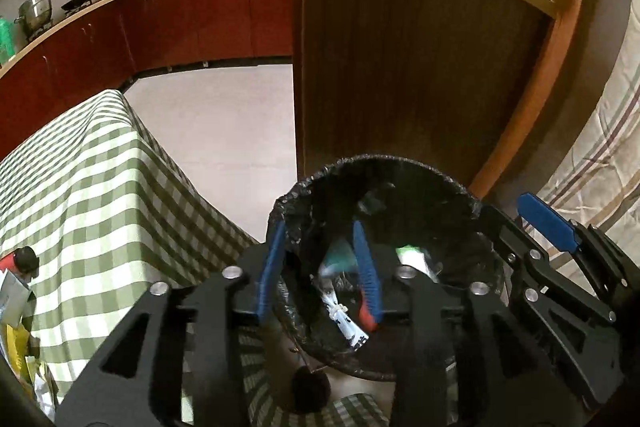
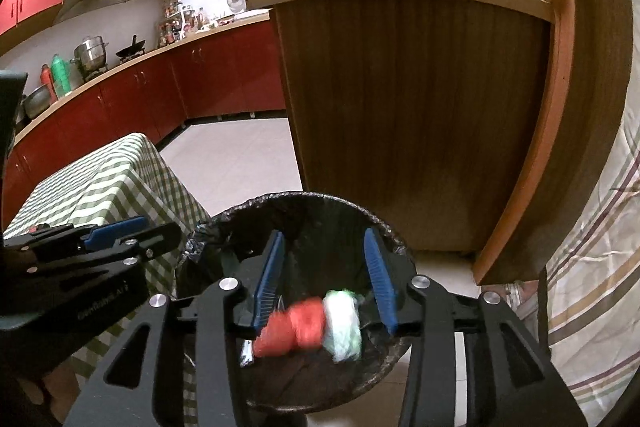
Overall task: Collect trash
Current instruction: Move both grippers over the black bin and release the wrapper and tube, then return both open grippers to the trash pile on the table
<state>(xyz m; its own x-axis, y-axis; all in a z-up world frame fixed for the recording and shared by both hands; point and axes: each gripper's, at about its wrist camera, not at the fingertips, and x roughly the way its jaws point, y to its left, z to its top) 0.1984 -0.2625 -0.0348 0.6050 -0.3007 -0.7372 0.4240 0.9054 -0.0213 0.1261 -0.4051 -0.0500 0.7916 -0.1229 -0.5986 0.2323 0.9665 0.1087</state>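
Note:
A round bin with a black liner (image 1: 400,163) stands on the floor below both grippers. My left gripper (image 1: 318,227) hangs open over its mouth, nothing pressed between the blue pads. Inside the bin lie a white and blue wrapper (image 1: 346,325), a red scrap (image 1: 366,315) and a green and white piece (image 1: 412,255). In the right wrist view my right gripper (image 2: 323,234) is also open above the bin (image 2: 304,197). A red wad (image 2: 296,325) and a green and white wad (image 2: 340,323) show blurred between its fingers, loose over the liner.
A table under a green checked cloth (image 1: 92,187) stands left of the bin. A tall wooden counter panel (image 1: 400,67) rises behind it, and a striped cloth (image 1: 600,167) hangs on the right. Red kitchen cabinets (image 2: 132,95) line the back wall beyond pale floor tiles (image 1: 220,127).

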